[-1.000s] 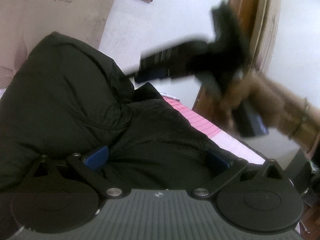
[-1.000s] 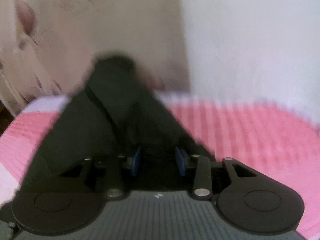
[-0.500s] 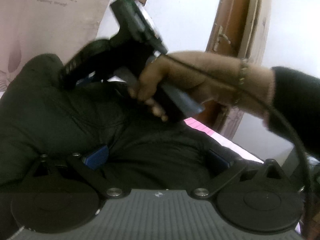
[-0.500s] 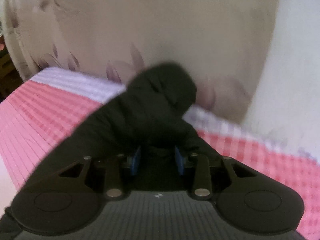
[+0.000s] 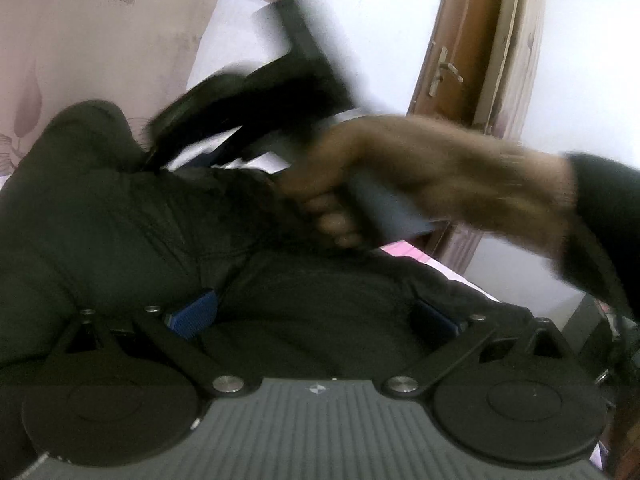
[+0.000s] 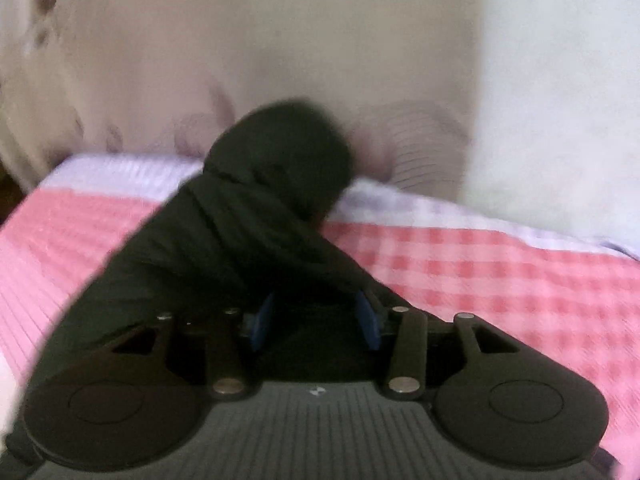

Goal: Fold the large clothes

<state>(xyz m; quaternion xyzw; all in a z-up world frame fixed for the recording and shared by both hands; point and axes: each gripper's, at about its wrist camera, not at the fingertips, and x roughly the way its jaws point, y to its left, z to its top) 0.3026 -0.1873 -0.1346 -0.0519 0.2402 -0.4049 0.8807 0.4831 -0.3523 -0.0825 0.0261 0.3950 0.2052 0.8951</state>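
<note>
A large black padded jacket (image 5: pixel 120 216) fills the left wrist view and lies on the pink checked bed. My left gripper (image 5: pixel 312 316) is open, its blue pads (image 5: pixel 192 314) wide apart and resting on the jacket's fabric. The right gripper, held in a hand (image 5: pixel 400 184), crosses that view above the jacket, blurred. In the right wrist view my right gripper (image 6: pixel 316 320) is shut on a bunched fold of the jacket (image 6: pixel 256 216), which stretches away towards the wall.
The bed has a pink and white checked sheet (image 6: pixel 500 272). A patterned curtain (image 6: pixel 200 60) hangs behind it, next to a white wall. A wooden door frame (image 5: pixel 460 40) stands at the right in the left wrist view.
My right gripper has carried its fold of jacket across the bed, over the rest of the jacket. The left gripper has stayed open on the fabric.
</note>
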